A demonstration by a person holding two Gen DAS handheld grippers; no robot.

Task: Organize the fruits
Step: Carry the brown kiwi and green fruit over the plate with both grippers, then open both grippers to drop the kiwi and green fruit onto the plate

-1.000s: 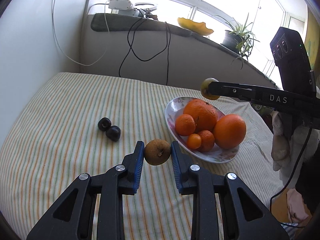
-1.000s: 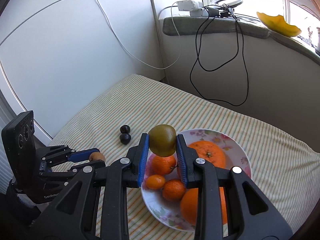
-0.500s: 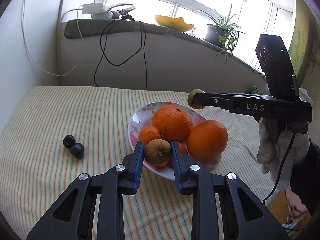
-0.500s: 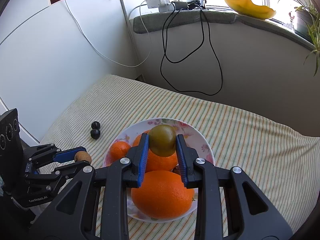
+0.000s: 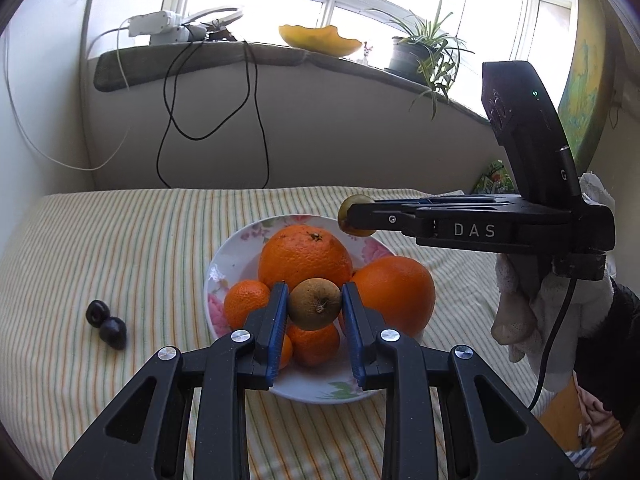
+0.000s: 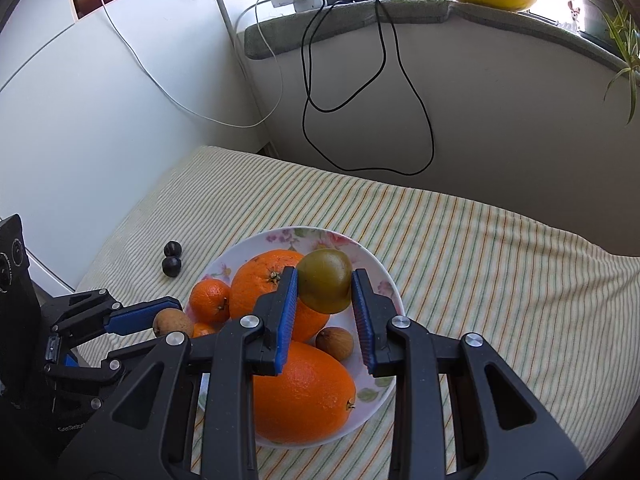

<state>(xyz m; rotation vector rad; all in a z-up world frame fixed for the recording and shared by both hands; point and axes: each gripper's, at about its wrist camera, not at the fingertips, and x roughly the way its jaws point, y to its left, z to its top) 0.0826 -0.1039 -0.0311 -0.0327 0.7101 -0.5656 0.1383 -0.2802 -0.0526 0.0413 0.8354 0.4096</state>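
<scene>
Both grippers are clamped on fruit above the plate [image 5: 224, 256]. Left gripper [image 5: 315, 312], black plastic with ribbed blue pads, pinches a small round brownish fruit [image 5: 315, 309] with dull, russet skin and a dark dimple facing the camera. Right gripper [image 6: 325, 288], the same build, squeezes a smooth olive-green fruit [image 6: 325, 286], rounded on top and flatter below; in the left wrist view it shows only as a small yellow-green ball at the fingertips, over the far right rim of the plate.

That plate is shallow, glossy white china with a pink and green flower print, sitting on a striped cloth [image 5: 120, 248] of thin green, orange and cream lines (whether a bed or a tabletop lies beneath, I cannot tell). On it lie two big oranges with pebbled peel, the rounder one [image 5: 305, 256] toward the far side and a longer oval one [image 6: 304, 392] at the near right rim. Small mandarins [image 5: 246, 303] crowd the left half of the plate, touching the big orange. Another brown, wrinkled little fruit [image 6: 335, 343] rests on the plate between the two oranges, seen only in the right wrist view.

Two small glossy dark plums [image 5: 106, 324] sit touching each other on the cloth, well left of the plate.
</scene>
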